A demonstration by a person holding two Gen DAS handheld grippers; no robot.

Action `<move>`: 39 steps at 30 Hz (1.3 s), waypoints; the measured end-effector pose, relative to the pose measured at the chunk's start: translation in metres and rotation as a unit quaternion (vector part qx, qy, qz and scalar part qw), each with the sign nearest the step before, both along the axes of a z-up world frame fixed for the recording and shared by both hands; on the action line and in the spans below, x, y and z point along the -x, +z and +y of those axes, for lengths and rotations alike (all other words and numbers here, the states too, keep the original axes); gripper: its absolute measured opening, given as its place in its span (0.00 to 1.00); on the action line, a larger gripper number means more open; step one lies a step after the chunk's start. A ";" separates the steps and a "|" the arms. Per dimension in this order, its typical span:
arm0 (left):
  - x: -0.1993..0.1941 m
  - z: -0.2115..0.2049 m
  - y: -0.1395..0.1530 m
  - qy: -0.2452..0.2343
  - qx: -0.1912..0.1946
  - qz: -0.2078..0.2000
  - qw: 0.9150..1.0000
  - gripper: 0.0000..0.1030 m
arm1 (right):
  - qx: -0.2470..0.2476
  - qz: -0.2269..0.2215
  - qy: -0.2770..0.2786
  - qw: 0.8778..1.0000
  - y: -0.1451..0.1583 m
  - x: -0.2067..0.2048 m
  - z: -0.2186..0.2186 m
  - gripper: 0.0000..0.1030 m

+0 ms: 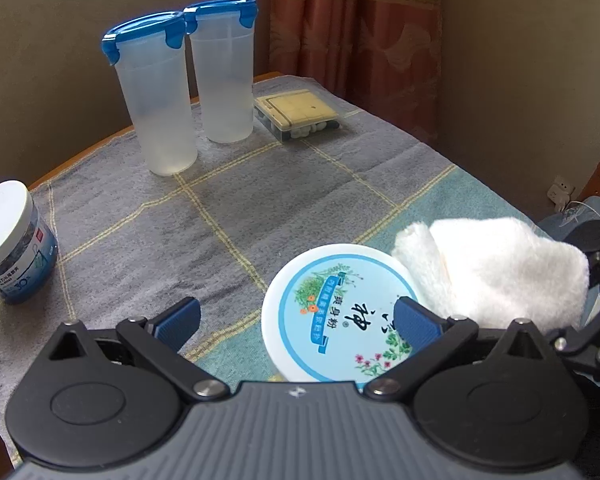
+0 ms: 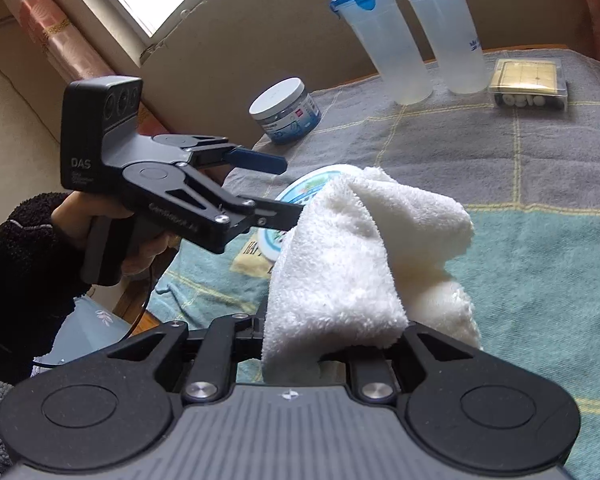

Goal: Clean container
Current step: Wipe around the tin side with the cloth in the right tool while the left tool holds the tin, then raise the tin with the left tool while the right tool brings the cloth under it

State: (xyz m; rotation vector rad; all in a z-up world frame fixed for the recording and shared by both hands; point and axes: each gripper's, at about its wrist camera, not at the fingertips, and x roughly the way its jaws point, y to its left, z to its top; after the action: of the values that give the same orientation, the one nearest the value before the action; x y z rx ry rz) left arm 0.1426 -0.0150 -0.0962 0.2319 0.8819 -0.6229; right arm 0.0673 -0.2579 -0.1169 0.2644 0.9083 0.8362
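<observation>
Round white plastic tub with the blue floral label on its lid (image 1: pixel 332 316) was what needed cleaning, and it sat on the checked grey-and-teal tablecloth (image 1: pixel 240 208) right under the left gripper (image 1: pixel 296 320). That gripper was spread wide, blue pads on either side of the lid and not clearly touching it, so nothing was gripped yet. The right gripper (image 2: pixel 332 344) was clamped on a fluffy white terry cloth (image 2: pixel 352 248), which draped forward over the tub's far edge as seen from the left wrist.

My guess on handling: the tub looked light and stiff with a smooth, probably slick lid, so it would likely skate around on the cloth if you wiped it one-handed. Pinching it across the rim, at the sides of the lid, seemed the sensible hold, leaving the top free for wiping. The cloth is soft and floppy, so no worries there.

Further ahead of the left gripper stood two tall frosted tumblers with blue clip lids (image 1: pixel 188 88), a small clear box (image 1: pixel 296 116), and off to its left a squat white-lidded jar (image 1: pixel 12 240).
</observation>
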 end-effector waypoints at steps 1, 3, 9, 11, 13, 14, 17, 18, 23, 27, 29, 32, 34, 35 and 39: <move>0.001 0.000 0.000 0.001 -0.001 -0.001 1.000 1.00 | 0.000 -0.001 0.006 1.000 0.000 0.002 0.005 0.21; 0.001 -0.001 0.001 0.002 -0.003 -0.004 1.000 1.00 | 0.000 -0.002 0.019 1.000 0.001 0.006 0.015 0.21; 0.004 -0.002 0.000 0.009 0.000 -0.012 1.000 1.00 | 0.008 -0.006 0.040 0.999 0.003 0.014 0.030 0.21; 0.004 -0.002 0.000 0.012 0.005 -0.013 1.000 1.00 | 0.008 -0.009 0.033 0.999 0.006 0.017 0.026 0.21; 0.006 0.000 -0.001 0.016 0.014 -0.014 1.000 1.00 | 0.009 -0.014 0.023 1.000 0.009 0.020 0.019 0.21; 0.006 0.000 -0.002 0.020 0.020 -0.013 1.000 1.00 | 0.009 -0.017 0.016 1.000 0.011 0.021 0.014 0.21; 0.012 0.003 -0.001 0.032 0.051 -0.032 0.998 0.99 | 0.011 -0.025 -0.011 1.000 0.015 0.024 -0.001 0.21; 0.015 0.005 0.001 0.033 0.068 -0.042 0.996 0.99 | 0.009 -0.027 -0.020 0.999 0.017 0.025 -0.006 0.21; 0.039 0.005 0.003 0.031 0.115 -0.098 0.988 1.00 | 0.009 -0.043 -0.066 0.997 0.028 0.026 -0.029 0.21; 0.051 0.001 -0.012 0.047 0.117 -0.111 0.986 1.00 | 0.014 -0.057 -0.091 0.994 0.036 0.028 -0.042 0.21; 0.055 0.000 -0.020 0.056 0.113 -0.115 0.985 1.00 | 0.016 -0.060 -0.098 0.993 0.038 0.028 -0.047 0.21; 0.060 -0.001 -0.027 0.069 0.109 -0.128 0.983 1.00 | 0.017 -0.062 -0.104 0.993 0.039 0.028 -0.050 0.21; 0.059 -0.007 -0.029 0.069 0.103 -0.129 0.984 1.00 | 0.016 -0.062 -0.104 0.993 0.038 0.027 -0.049 0.21; 0.058 -0.010 -0.031 0.067 0.097 -0.130 0.984 1.00 | 0.016 -0.061 -0.104 0.993 0.038 0.026 -0.049 0.21; 0.058 -0.022 -0.039 0.066 0.072 -0.140 0.985 1.00 | 0.012 -0.058 -0.101 0.993 0.035 0.025 -0.048 0.21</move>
State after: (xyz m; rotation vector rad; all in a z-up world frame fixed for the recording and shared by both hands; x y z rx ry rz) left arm 0.0849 -0.0371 -0.1356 0.1239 0.5739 -0.5130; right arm 0.0425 -0.3061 -0.0817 0.2785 0.7681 0.6460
